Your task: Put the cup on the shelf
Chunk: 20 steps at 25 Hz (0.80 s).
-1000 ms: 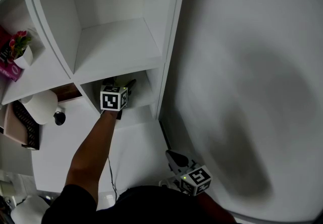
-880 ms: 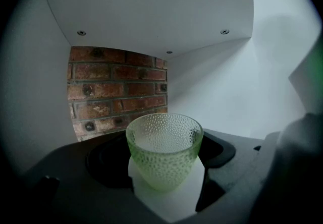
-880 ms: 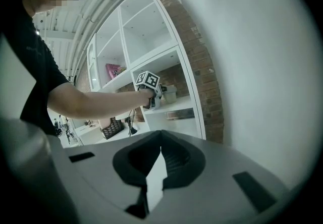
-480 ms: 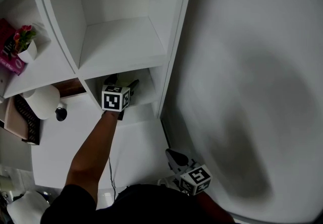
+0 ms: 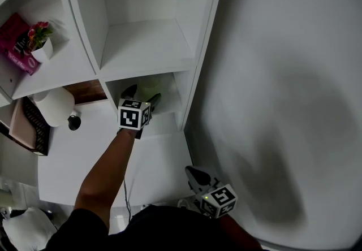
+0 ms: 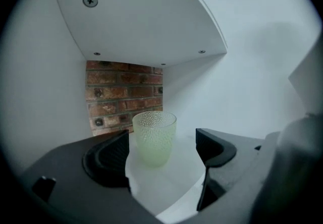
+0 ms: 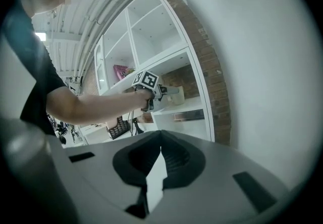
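A pale green dimpled glass cup point(image 6: 154, 137) stands upright on the white shelf board point(image 6: 166, 177) in the lowest compartment, in front of a brick back wall. My left gripper point(image 6: 161, 150) is open, its jaws apart and just short of the cup, not touching it. In the head view the left gripper point(image 5: 141, 103) reaches into that compartment, where the cup point(image 5: 150, 83) shows faintly. My right gripper point(image 7: 160, 156) is shut with nothing in it and hangs low by my body point(image 5: 198, 179). From the right gripper view the cup point(image 7: 176, 96) sits on the shelf ahead of the left gripper point(image 7: 169, 92).
The white shelf unit point(image 5: 147, 46) has a bare compartment above. A pink box and a small flower pot point(image 5: 41, 46) stand on the left shelf. A white lamp point(image 5: 54, 107) and a woven tray point(image 5: 34, 131) sit on the desk. A white wall point(image 5: 283, 74) is at the right.
The head view has shifted so the shelf sits further right. The left gripper has drawn back slightly from the compartment. The right gripper has not moved.
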Motion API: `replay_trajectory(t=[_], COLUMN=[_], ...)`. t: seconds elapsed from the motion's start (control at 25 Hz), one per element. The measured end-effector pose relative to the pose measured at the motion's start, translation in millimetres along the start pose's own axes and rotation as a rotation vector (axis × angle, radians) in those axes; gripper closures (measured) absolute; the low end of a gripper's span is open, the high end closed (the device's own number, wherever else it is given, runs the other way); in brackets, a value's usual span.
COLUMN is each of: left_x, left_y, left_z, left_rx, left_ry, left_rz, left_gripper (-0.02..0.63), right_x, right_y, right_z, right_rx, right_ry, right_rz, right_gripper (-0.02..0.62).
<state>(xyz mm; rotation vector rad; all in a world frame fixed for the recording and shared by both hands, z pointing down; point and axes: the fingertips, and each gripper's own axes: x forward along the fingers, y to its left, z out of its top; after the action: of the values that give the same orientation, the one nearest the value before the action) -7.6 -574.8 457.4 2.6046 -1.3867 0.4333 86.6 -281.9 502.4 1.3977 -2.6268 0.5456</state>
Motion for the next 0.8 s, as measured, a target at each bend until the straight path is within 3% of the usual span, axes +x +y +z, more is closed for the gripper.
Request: replay_trajectory(t=[0.6, 0.8], left_x=[-88, -118], left_y=[-38, -45], left_z=[-18, -24], left_rx=[-0.02, -0.031], left_ry=[-0.051, -0.07], left_rz=[-0.102, -0.123], left_gripper=[0.21, 0.253], right_x=[3, 6], right_y=[29, 37], right_z=[1, -4], right_rx=[-0.04, -0.048], right_ry=[0.008, 0.032], right_rz=[0.049, 0.071], right_gripper=[0.591, 0.591])
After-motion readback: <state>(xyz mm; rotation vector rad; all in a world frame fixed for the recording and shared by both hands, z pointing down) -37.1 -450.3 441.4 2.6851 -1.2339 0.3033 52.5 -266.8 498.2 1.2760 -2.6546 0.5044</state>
